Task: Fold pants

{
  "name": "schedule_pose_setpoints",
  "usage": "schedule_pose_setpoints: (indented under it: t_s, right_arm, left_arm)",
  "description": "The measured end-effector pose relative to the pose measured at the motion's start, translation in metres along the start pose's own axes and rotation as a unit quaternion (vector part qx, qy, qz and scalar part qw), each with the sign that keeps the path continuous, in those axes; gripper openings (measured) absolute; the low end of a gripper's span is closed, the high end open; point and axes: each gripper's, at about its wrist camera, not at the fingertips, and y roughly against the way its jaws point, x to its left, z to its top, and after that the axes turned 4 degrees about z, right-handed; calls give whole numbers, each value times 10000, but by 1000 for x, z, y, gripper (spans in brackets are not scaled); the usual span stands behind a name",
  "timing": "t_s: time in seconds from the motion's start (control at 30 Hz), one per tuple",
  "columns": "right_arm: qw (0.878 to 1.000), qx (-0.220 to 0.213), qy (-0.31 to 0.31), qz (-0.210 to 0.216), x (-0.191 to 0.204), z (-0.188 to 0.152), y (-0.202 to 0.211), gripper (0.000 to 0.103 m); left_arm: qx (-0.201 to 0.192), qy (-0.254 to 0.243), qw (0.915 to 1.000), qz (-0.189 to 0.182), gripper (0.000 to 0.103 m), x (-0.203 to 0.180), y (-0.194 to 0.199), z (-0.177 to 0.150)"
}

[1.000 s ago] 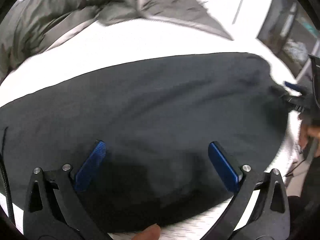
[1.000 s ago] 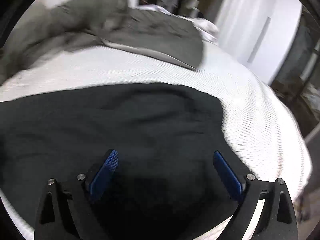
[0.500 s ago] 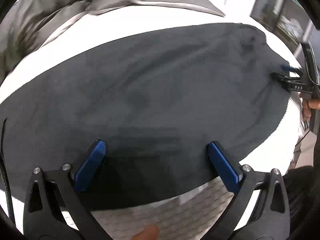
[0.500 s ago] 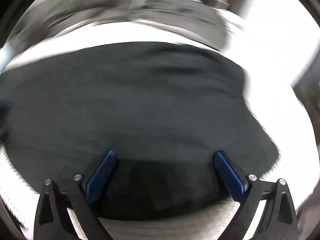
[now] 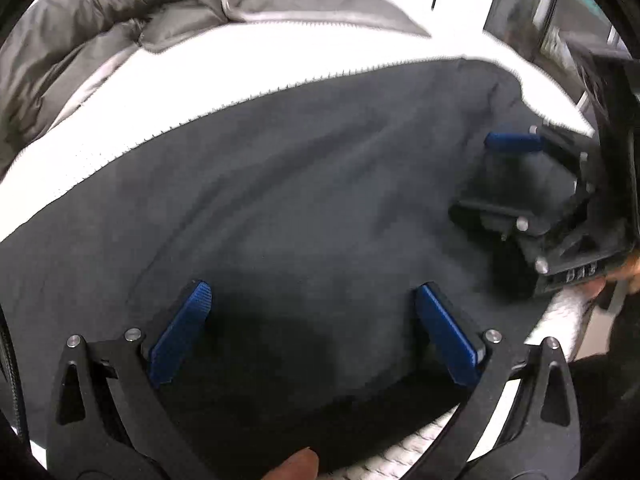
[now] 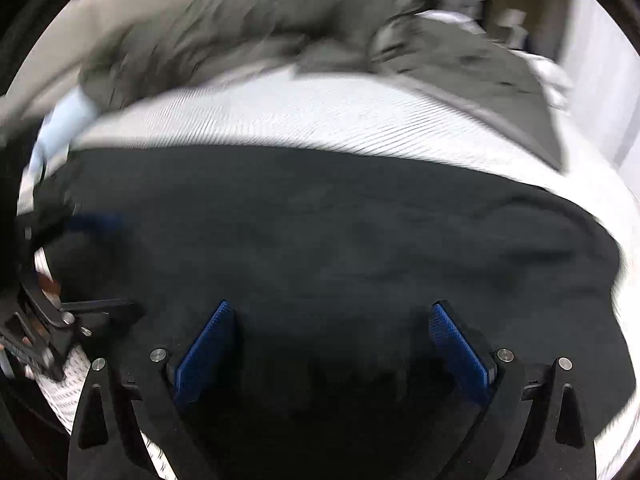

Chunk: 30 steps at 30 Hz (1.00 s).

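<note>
Dark grey pants (image 5: pixel 300 200) lie spread flat across a white bed (image 5: pixel 160 92); they also fill the middle of the right wrist view (image 6: pixel 340 232). My left gripper (image 5: pixel 312 308) is open and empty, low over the pants near their front edge. My right gripper (image 6: pixel 332 328) is open and empty, also low over the pants. The right gripper shows in the left wrist view (image 5: pixel 496 176) over the pants' right end. The left gripper shows at the left edge of the right wrist view (image 6: pixel 100 260).
A rumpled grey duvet (image 5: pixel 120 20) lies across the back of the bed; it also shows in the right wrist view (image 6: pixel 280 32). The white textured mattress cover (image 6: pixel 320 112) lies bare between duvet and pants. Dark furniture (image 5: pixel 560 20) stands beyond the bed's right side.
Both grippers have come closer together over the pants. The right gripper now looms much larger at the right of the left wrist view. Both stay open.
</note>
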Motion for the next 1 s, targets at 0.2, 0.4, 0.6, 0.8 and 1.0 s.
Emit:
schedule_pose_setpoints:
  t_s: [0.2, 0.4, 0.6, 0.8, 1.0]
  right_arm:
    - [9773, 203, -781, -1958, -96, -18, 1, 100]
    - [9540, 79, -1602, -2532, -154, -44, 36, 101]
    - [9801, -506, -1104, -1572, -94, -3, 51, 101]
    - [9991, -19, -199, -387, -15, 45, -24, 101]
    - [9895, 274, -240, -1400, -64, 20, -21, 101]
  left_arm:
    - [54, 715, 9963, 470, 102, 61, -4, -13]
    - [7, 900, 9940, 615, 102, 84, 15, -23]
    - [-372, 728, 9964, 241, 102, 63, 27, 11]
    - [160, 303, 9987, 379, 102, 41, -28, 42]
    - [115, 545, 9981, 275, 103, 66, -26, 38]
